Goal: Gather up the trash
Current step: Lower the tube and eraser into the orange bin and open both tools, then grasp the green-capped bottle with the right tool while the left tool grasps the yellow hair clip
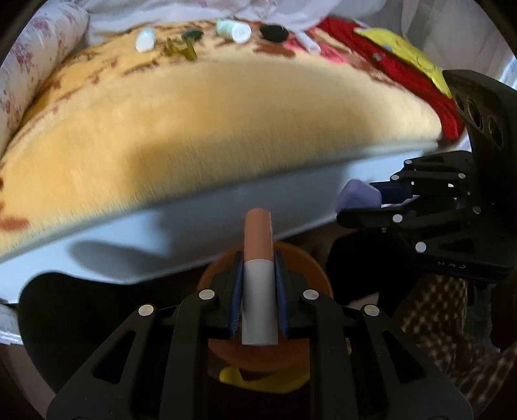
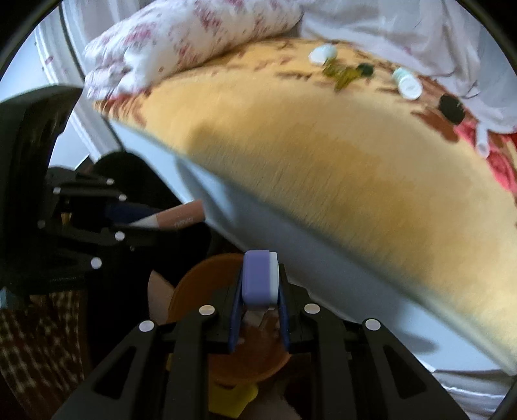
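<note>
Left gripper is clenched on a brown-and-white tube. The tube's long axis runs along the fingers, brown end pointing forward beyond the tips, over an orange bowl below the bed edge. Right gripper is clenched on a small purple-and-white case, standing on end between the pads, also above the bowl. On the yellow blanket, well apart from both grippers, lie two white bottles, a green scrap and a black lid.
</note>
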Demonstrator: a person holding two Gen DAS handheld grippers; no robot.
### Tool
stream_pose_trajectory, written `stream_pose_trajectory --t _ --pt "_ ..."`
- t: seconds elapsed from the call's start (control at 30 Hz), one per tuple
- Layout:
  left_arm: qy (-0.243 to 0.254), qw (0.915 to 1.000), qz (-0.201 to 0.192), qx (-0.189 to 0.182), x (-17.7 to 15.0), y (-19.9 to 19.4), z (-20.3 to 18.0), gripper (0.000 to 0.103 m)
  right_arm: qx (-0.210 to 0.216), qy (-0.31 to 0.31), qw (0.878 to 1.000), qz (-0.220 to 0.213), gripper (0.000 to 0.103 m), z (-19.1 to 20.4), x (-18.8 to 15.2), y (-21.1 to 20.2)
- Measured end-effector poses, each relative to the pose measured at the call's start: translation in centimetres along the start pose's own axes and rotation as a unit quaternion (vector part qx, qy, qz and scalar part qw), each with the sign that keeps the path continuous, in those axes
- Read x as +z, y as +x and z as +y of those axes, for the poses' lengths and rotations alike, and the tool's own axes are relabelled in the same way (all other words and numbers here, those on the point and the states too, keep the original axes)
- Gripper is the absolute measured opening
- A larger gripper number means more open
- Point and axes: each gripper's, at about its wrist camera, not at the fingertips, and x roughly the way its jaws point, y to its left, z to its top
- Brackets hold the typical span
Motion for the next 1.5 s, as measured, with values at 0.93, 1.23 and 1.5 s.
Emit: stream_pose_trajectory --t 0.93,1.23,1.5 --pt "-0.064 0.9887 -0.122 0.06 6.8 -4.0 2.1 0.071 -0.038 0.054 0.995 -0.074 0.07 -3.3 2.0 -2.6" --pt "-0.104 0.9745 -0.172 0.1 15.1 -3.3 6.4 0.071 -0.093 0.072 0.982 -0.146 0.07 -9.4 9.7 -3.5" --pt "-0.118 0.969 -0.19 0.105 18.4 -2.5 7.2 0.071 -0.136 0.086 0.976 -0.146 0.07 -16.9 21.7 0.9"
